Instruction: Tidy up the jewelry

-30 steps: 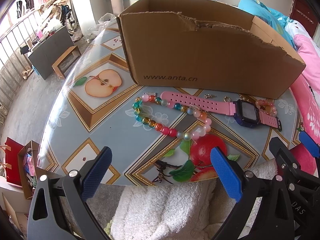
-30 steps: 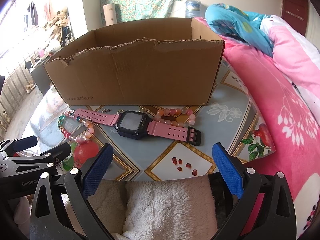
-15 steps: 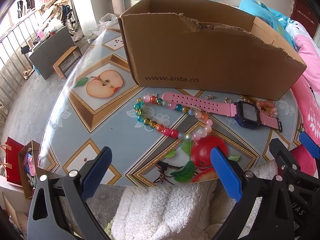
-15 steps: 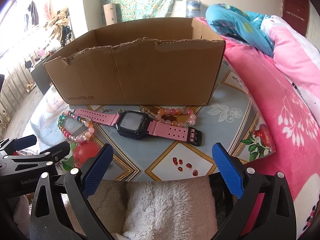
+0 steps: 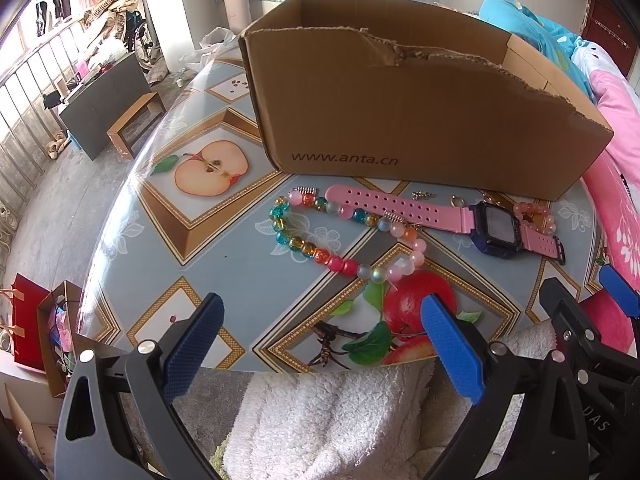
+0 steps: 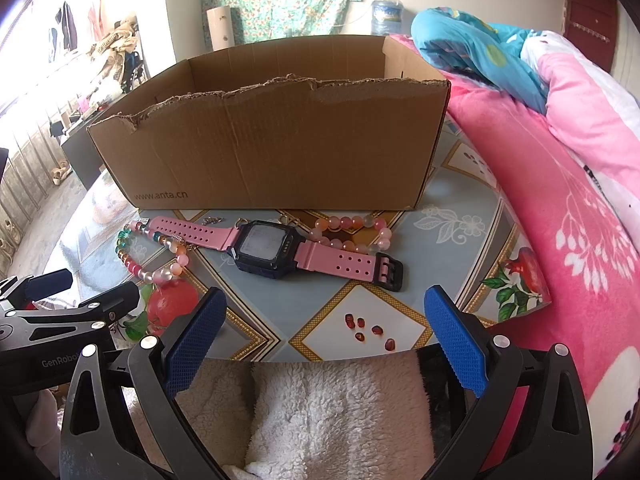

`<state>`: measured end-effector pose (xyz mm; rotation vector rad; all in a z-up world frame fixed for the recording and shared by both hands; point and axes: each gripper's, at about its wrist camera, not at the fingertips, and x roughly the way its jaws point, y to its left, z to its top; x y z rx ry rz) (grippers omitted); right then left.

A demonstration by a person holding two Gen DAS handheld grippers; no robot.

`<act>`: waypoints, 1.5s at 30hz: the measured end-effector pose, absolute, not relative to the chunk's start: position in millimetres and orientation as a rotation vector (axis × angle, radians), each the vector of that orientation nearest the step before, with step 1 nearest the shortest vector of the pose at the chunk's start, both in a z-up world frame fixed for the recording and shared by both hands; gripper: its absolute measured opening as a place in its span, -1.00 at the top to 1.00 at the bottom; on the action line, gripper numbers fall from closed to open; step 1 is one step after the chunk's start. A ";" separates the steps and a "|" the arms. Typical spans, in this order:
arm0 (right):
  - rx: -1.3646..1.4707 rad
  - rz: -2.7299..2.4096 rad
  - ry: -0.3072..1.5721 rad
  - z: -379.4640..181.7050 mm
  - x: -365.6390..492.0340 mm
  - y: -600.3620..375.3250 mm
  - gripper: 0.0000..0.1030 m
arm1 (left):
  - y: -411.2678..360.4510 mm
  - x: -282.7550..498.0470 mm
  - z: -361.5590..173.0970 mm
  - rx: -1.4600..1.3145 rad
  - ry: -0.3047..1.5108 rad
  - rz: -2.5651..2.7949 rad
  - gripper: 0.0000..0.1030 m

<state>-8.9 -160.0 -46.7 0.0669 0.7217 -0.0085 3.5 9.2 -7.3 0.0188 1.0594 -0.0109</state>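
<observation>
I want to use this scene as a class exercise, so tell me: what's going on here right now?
A person holds a gripper in each hand over a fruit-patterned table. The left gripper and right gripper are both open and empty. A pink watch, a multicoloured bead bracelet and a peach bead bracelet lie in front of an open cardboard box. Nothing is picked up yet; the box's floor is hidden.

Left wrist: low at tabletop's near-left edge, facing brown cardboard box (image 5: 420, 120).
Right wrist: near-right edge, same heading.
Shared: pink-strapped digital watch (image 6: 276, 246).
</observation>
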 end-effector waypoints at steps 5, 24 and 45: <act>0.067 -0.008 0.722 -46.6 -8.9 -160.1 -0.84 | 9.5 3.8 -7.0 0.019 1.059 -0.010 -0.87; 0.070 -0.016 0.718 -43.7 -10.3 -162.2 -0.84 | 9.7 3.1 -5.2 0.018 1.055 -0.008 -0.87; 0.104 0.146 0.645 -23.2 2.7 -130.5 -0.63 | 70.3 10.4 1.1 -0.095 0.840 -0.136 -0.87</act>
